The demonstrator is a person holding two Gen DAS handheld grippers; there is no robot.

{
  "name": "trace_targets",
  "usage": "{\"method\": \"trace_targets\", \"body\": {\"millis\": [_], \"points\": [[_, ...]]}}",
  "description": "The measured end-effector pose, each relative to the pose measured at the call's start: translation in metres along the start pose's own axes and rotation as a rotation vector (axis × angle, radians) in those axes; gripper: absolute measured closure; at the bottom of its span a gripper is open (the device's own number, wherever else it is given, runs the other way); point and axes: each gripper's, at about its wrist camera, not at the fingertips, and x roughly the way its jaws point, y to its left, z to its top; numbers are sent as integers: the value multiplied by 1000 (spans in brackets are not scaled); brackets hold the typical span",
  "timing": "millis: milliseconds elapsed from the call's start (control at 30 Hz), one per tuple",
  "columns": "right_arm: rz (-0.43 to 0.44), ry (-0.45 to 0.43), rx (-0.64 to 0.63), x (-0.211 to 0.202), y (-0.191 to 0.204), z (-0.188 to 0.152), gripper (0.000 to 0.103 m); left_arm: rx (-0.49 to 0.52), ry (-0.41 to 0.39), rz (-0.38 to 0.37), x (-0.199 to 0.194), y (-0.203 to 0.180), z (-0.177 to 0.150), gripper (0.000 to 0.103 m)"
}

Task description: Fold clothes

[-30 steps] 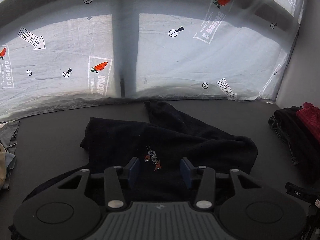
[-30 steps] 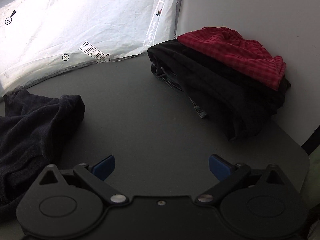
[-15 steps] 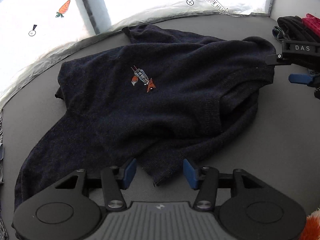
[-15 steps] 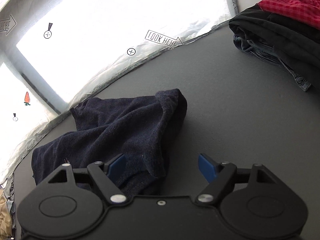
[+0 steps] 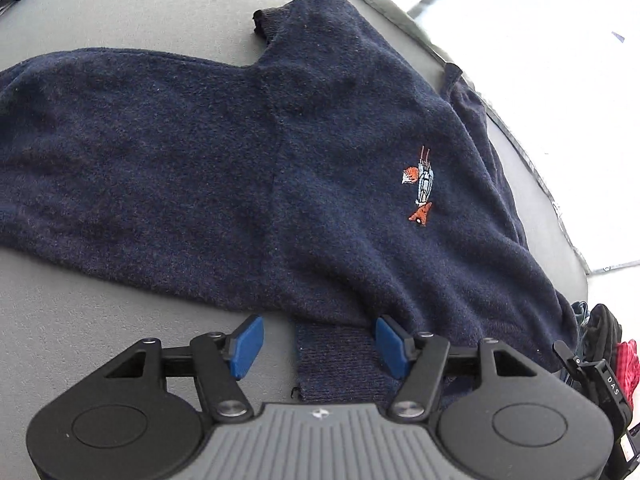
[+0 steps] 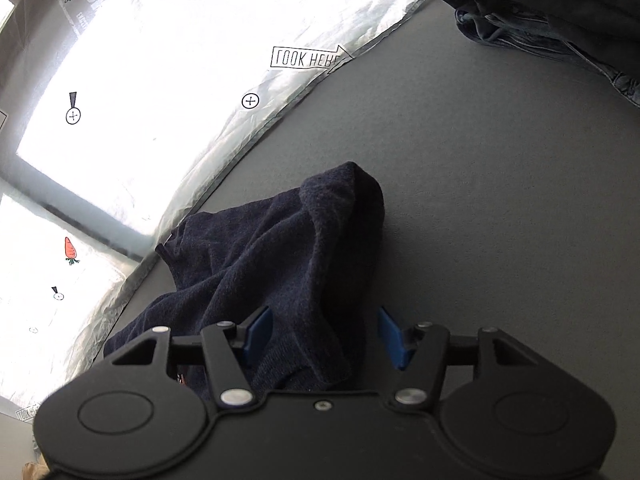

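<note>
A navy knit sweater (image 5: 248, 168) with a small orange and blue embroidered emblem (image 5: 420, 188) lies spread on the grey table (image 5: 80, 340). Its ribbed hem (image 5: 336, 356) sits between the blue pads of my left gripper (image 5: 320, 346), which is open just above it. In the right wrist view a bunched fold of the same sweater (image 6: 296, 260) rises in front of my right gripper (image 6: 324, 336), also open, with cloth lying between its fingers. The right gripper's black body (image 5: 592, 376) shows at the right edge of the left wrist view.
A pile of dark clothes and jeans (image 6: 540, 16) sits at the table's far right, with red checked cloth (image 5: 624, 364) on it. A white printed sheet (image 6: 160, 80) with carrots and "LOOK HERE" arrows borders the back of the table. Bare grey surface (image 6: 500, 200) lies right of the sweater.
Both grippers have come down and closer to the sweater. The left one swung round over the hem; the right one moved left onto the bunched fold. Both stay open.
</note>
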Motion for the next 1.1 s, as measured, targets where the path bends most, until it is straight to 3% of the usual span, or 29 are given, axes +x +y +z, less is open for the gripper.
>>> {"method": "trace_targets", "body": {"millis": [200,333,500,633,700,800,833,967,1067,1100], "points": [[47,18,57,10,-2,9,43,-127,22,-54,10,13,7,37],[79,31,105,17,-5,15,44,-199,31,-80,16,20,12,29],[55,34,96,21,-4,19,44,-289,42,-114,24,27,19,26],[60,43,122,23,-7,18,44,-271,89,-101,31,20,19,26],[62,50,132,24,-9,17,44,-271,76,-73,33,16,22,27],[62,65,129,25,-9,15,56,-352,47,-80,35,22,31,28],[65,68,123,25,-8,15,58,-402,46,-98,35,28,34,31],[82,72,105,24,-5,16,84,-581,68,-120,41,44,43,45],[108,67,105,24,-3,18,96,-580,75,-80,40,44,43,66],[120,61,108,23,-3,18,97,-572,59,-84,38,45,42,80]]}}
